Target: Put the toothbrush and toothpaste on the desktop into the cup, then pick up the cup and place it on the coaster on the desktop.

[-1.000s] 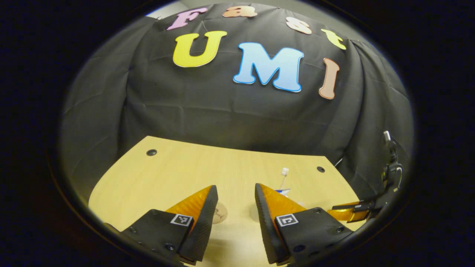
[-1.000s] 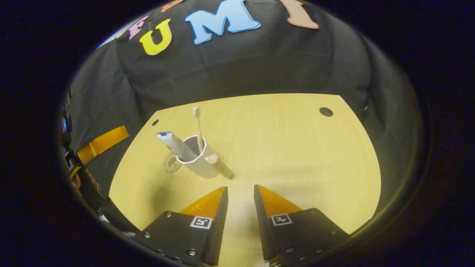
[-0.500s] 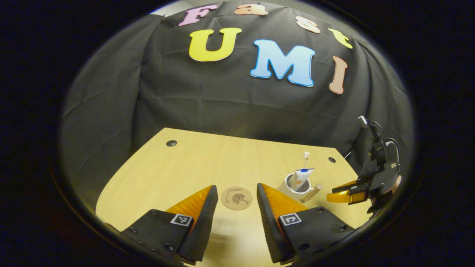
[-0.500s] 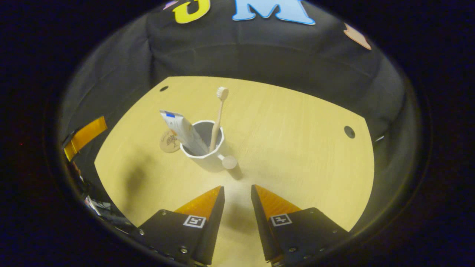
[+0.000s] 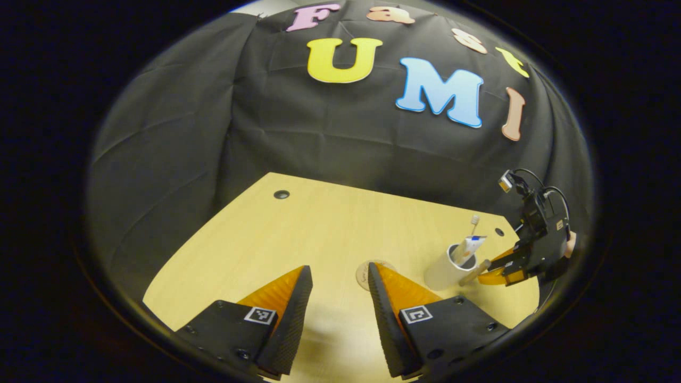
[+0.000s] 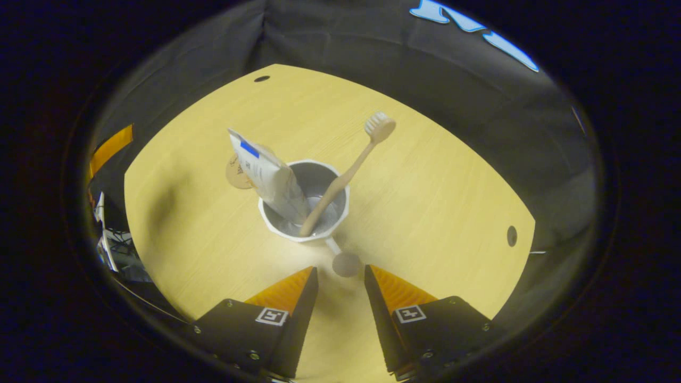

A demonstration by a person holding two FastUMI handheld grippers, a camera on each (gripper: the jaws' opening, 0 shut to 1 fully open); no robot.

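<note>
Right gripper view: right gripper [image 6: 340,274] has closed in on cup [image 6: 304,213] handle [image 6: 346,263], fingers spread, not yet pinching; brush [image 6: 346,175] + paste [image 6: 268,175] inside, lift next.

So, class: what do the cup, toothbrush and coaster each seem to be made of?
Cup: probably glazed ceramic or hard plastic; white faceted rim, smooth grey inside, with what looks like a wooden handle.
Toothbrush: likely bamboo or wood; matte tan shaft, pale bristles.
Coaster: seemingly wood or cork; flat tan disc with dark print.

White cup [image 6: 304,226] showing grey inside, tan toothbrush [image 6: 340,181], white tube [image 6: 268,178] wearing blue stripe, yellow-wood desk [image 6: 436,181], brown coaster [image 6: 237,173].
</note>
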